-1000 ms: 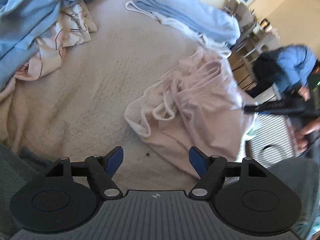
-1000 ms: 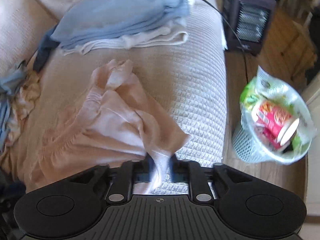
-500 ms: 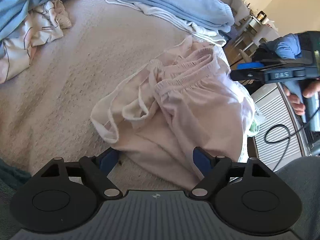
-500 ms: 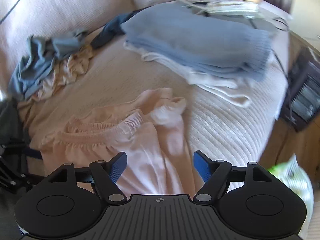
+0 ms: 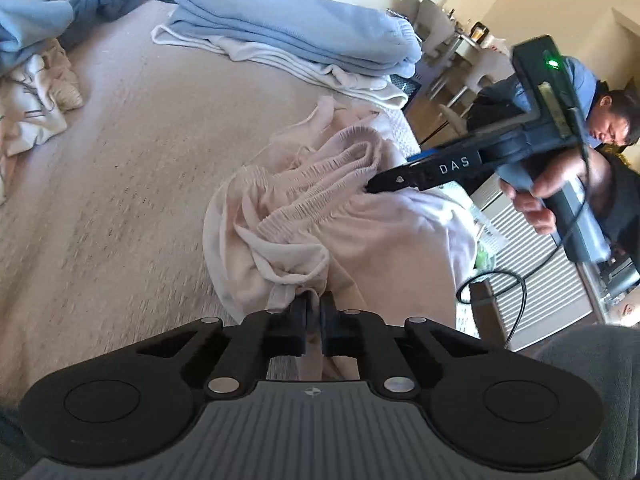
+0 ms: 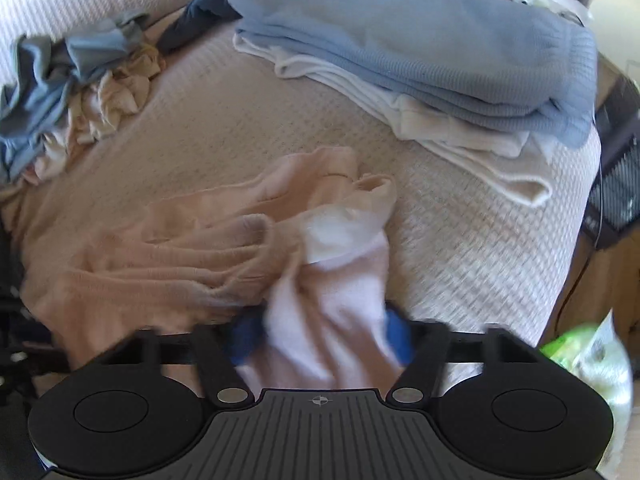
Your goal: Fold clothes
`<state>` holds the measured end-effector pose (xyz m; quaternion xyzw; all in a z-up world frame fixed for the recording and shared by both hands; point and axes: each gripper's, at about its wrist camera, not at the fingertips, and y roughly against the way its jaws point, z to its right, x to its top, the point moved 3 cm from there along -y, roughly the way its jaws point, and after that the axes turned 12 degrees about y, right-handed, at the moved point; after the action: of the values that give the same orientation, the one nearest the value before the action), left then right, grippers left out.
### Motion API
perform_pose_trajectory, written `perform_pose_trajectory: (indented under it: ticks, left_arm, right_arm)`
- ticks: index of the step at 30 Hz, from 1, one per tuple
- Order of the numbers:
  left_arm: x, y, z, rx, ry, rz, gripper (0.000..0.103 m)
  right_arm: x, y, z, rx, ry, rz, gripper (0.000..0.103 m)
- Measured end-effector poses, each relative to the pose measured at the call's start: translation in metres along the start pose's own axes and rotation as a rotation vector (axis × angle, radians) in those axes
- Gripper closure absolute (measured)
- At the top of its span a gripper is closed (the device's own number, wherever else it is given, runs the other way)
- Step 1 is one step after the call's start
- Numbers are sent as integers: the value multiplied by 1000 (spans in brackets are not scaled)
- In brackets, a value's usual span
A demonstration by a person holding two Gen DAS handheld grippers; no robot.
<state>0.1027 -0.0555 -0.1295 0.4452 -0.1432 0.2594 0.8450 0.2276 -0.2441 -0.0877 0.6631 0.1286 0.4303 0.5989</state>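
A crumpled pale pink garment [image 5: 360, 232] with a gathered waistband lies on the beige bed cover [image 5: 132, 184] near its right edge. My left gripper [image 5: 314, 304] is shut on the garment's near hem. The right gripper [image 5: 372, 186], held by a hand [image 5: 536, 204], reaches in from the right, its tip at the waistband. In the right wrist view the right gripper [image 6: 320, 338] is closing, its blue pads still wide apart, with a bunch of the pink garment [image 6: 180, 248] between them.
A folded stack of light blue and white clothes [image 5: 300, 36] lies at the far side of the bed. A loose pile of clothes [image 6: 72, 92] sits at the far left. A heater [image 5: 532, 272], a bin with a green bag [image 6: 592, 360] and a seated person [image 5: 612, 120] are off the bed's right edge.
My left gripper moved up to the pink garment and shut on its near hem. The right gripper let go of a corner, opened wide, swung round and now straddles the cloth by the waistband.
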Motion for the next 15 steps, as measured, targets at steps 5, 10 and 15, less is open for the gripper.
perform_pose_trajectory:
  ticks: [5, 10, 15]
  left_arm:
    - [26, 15, -7, -59, -30, 21, 100]
    - [99, 52, 0, -54, -193, 103, 100]
    - [142, 61, 1, -8, -231, 42, 100]
  right_arm:
    - [-1, 22, -9, -74, -97, -4, 90]
    - [0, 57, -12, -21, -271, 42, 90]
    - [2, 59, -16, 83, -392, 42, 88]
